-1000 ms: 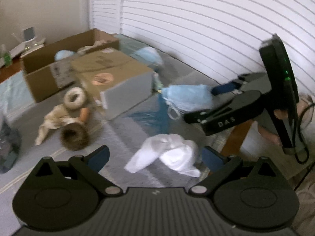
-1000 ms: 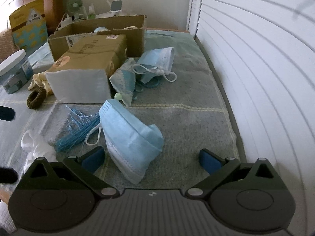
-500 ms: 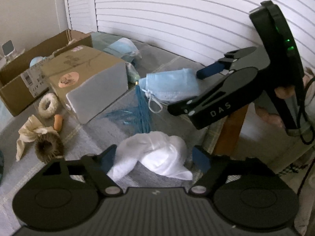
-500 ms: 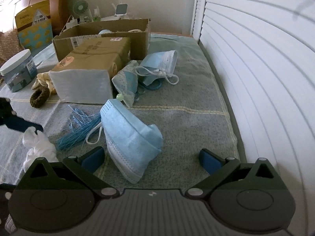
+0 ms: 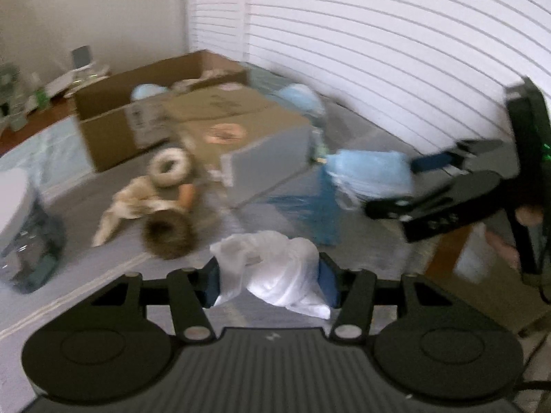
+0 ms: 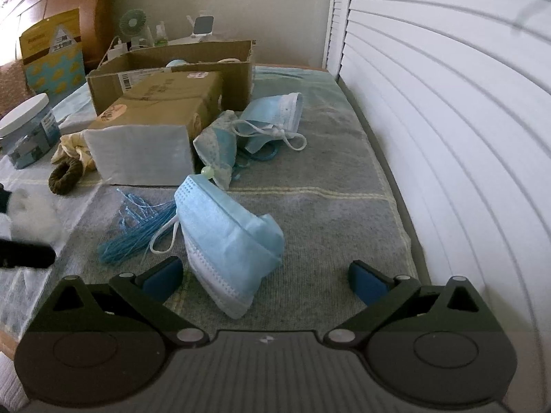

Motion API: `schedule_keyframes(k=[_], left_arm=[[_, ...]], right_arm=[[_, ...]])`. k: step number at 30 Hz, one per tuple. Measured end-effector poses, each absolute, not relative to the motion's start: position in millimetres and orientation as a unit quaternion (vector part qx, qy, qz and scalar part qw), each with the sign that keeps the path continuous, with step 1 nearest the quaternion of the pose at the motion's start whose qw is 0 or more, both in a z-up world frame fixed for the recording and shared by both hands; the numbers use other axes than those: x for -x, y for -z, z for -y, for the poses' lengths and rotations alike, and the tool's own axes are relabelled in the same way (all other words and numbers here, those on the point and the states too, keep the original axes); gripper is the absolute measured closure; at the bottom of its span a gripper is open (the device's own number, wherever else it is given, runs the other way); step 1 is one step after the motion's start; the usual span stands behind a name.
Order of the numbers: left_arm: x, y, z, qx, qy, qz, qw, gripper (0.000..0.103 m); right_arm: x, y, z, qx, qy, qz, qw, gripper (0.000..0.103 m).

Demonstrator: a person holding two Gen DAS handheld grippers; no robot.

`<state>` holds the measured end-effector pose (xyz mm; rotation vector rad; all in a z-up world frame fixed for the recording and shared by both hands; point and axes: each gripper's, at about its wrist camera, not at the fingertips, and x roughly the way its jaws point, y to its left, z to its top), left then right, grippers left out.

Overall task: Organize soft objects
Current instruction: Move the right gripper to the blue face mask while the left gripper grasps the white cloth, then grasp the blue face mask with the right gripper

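Note:
My left gripper [image 5: 270, 284] is shut on a crumpled white cloth [image 5: 275, 268], held just above the grey blanket. My right gripper [image 6: 265, 277] is open around a light blue face mask [image 6: 224, 234] that lies on the blanket; its fingers are apart from the mask. The right gripper also shows in the left wrist view [image 5: 413, 186], beside the same mask [image 5: 368, 175]. The white cloth shows at the left edge of the right wrist view [image 6: 31, 213]. A second blue mask [image 6: 275, 117] lies farther back.
An open cardboard box [image 6: 172, 69] and a closed brown box [image 6: 155, 120] stand behind. Blue strings [image 6: 134, 230], a brown scrunchie [image 6: 65, 175], a white scrunchie [image 5: 168, 168], a beige cloth [image 5: 127, 203] and a lidded jar [image 6: 27, 130] lie around. White slatted doors [image 6: 447, 137] border the right.
My left gripper has shut on the white cloth and lifted it, swinging the view left. The right gripper has stayed open around the blue mask.

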<state>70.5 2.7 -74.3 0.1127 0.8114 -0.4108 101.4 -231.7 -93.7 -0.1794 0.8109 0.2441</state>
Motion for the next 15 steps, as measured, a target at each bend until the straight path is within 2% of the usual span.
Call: schedule_keyframes(k=[5,12,15], left_arm=[[-78.9,76.9,-13.4,-0.038,0.174,-0.388,0.904,0.047],[-81.2,82.6,-6.9,-0.046,0.165,-0.383,0.908,0.028],[-79.8,83.9,-5.6,-0.047,0.162,-0.382,0.909,0.028]], right_arm=[[-104.4,93.3,228.5,0.088,-0.109,-0.395,0.908,0.000],[-102.2,90.2,227.8,0.113,-0.093,-0.389,0.910,0.000],[-101.0,89.3,223.7,0.129,-0.092,-0.384,0.910,0.000]])
